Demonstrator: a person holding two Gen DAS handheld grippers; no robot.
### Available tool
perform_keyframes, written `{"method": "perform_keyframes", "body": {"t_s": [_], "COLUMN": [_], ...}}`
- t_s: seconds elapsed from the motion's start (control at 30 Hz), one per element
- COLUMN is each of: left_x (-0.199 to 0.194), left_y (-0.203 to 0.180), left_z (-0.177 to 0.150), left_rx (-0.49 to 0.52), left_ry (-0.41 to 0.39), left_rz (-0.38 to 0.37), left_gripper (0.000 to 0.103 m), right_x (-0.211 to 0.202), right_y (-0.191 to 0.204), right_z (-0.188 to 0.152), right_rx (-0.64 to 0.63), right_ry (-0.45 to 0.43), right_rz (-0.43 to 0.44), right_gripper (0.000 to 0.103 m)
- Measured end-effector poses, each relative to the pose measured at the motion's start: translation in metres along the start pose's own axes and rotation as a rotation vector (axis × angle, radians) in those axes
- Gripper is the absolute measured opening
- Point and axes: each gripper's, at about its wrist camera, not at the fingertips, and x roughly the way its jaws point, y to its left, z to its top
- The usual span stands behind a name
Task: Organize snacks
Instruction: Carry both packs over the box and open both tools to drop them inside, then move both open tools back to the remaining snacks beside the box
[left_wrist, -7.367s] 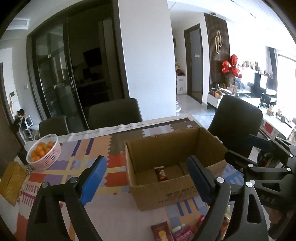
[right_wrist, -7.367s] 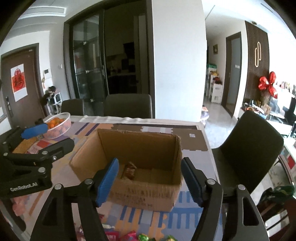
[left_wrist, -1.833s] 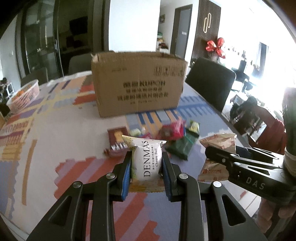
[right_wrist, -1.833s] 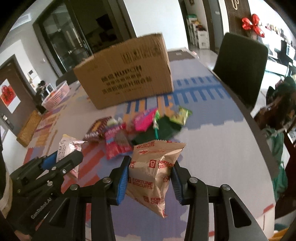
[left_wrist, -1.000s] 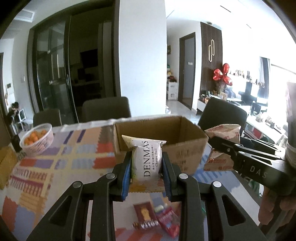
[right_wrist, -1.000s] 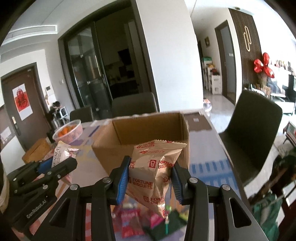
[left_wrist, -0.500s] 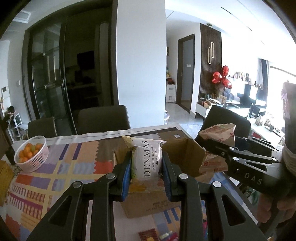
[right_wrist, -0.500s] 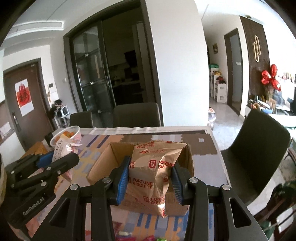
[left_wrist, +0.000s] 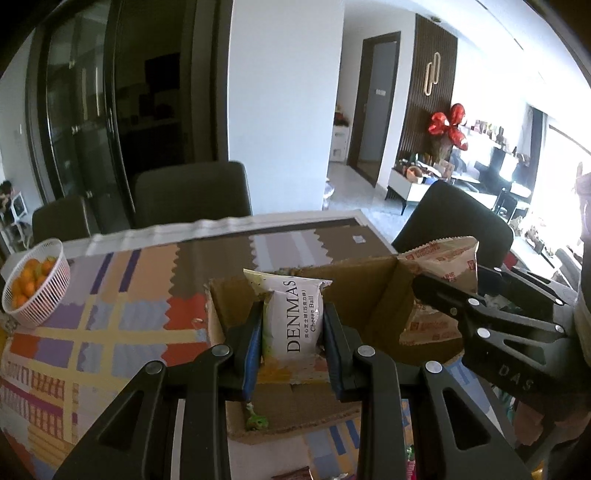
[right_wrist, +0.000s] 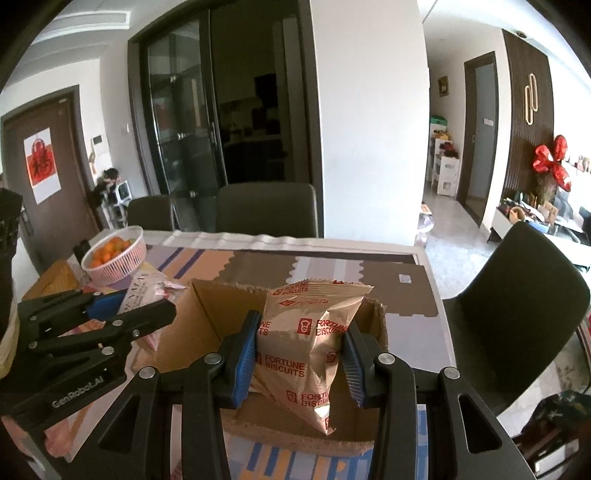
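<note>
Left fingers: our left gripper (left_wrist: 291, 328) pinches the white DENMAS cheese-ball packet (left_wrist: 293, 321) upright, blue pads pressed on both its sides.
Right fingers: our right gripper (right_wrist: 301, 354) clamps the tan Fortune Biscuits bag (right_wrist: 308, 347) at mid-height, its lower corner hanging free below the pads.
Box: the open cardboard box (left_wrist: 369, 284) sits at 12 o'clock from both grippers, and both snacks hang over its open top. In the left wrist view we see the biscuit bag at 3 o'clock, over the box's right corner.
Box contents: a small green wrapper (left_wrist: 255, 421) lies on the box floor near the front wall.
Still outside: a few wrappers show at 6 o'clock on the patterned table (left_wrist: 122, 306), in front of the box; we judge the task partly done.
Surroundings: a basket of oranges (right_wrist: 114, 254) stands at 10 o'clock, well apart from the box.
Risk, right: the bag hangs close to the right wall; released here, we judge it could catch the rim and tip outside.
Risk, left: lowering carelessly, we could knock the front wall and shift the light box.
Risk, both: the grippers work close together and could collide over the opening.
</note>
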Motion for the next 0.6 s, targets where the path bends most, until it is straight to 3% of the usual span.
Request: {"method": "perform_keyframes", "body": {"t_s": [0.17, 0.23, 0.27, 0.3, 0.33, 0.37, 0.6], "left_x": [0.014, 0.015, 0.014, 0.012, 0.01, 0.007, -0.021], "left_y": [0.0, 0.0, 0.001, 0.001, 0.002, 0.004, 0.008], "left_z": [-0.003, -0.005, -0.006, -0.006, -0.008, -0.009, -0.02], "left_rx": [-0.005, 0.003, 0.002, 0.001, 0.0, 0.0, -0.008], "left_ry": [0.032, 0.031, 0.028, 0.025, 0.021, 0.019, 0.018], "left_rz": [0.008, 0.023, 0.032, 0.043, 0.055, 0.065, 0.106], "left_gripper": [0.034, 0.043, 0.054, 0.062, 0.063, 0.063, 0.071], "right_x": [0.019, 0.022, 0.024, 0.025, 0.025, 0.024, 0.001], "right_y": [-0.005, -0.003, -0.004, -0.004, -0.005, -0.005, 0.0], "right_z": [-0.004, -0.007, -0.008, -0.008, -0.009, -0.011, -0.017], "right_rx": [-0.002, -0.004, -0.005, -0.005, -0.002, -0.002, -0.048], "right_ry": [0.05, 0.058, 0.066, 0.073, 0.077, 0.076, 0.051], "right_rz": [0.006, 0.001, 0.001, -0.001, -0.007, -0.023, -0.052], "right_gripper": [0.042, 0.044, 0.046, 0.055, 0.065, 0.066, 0.067]}}
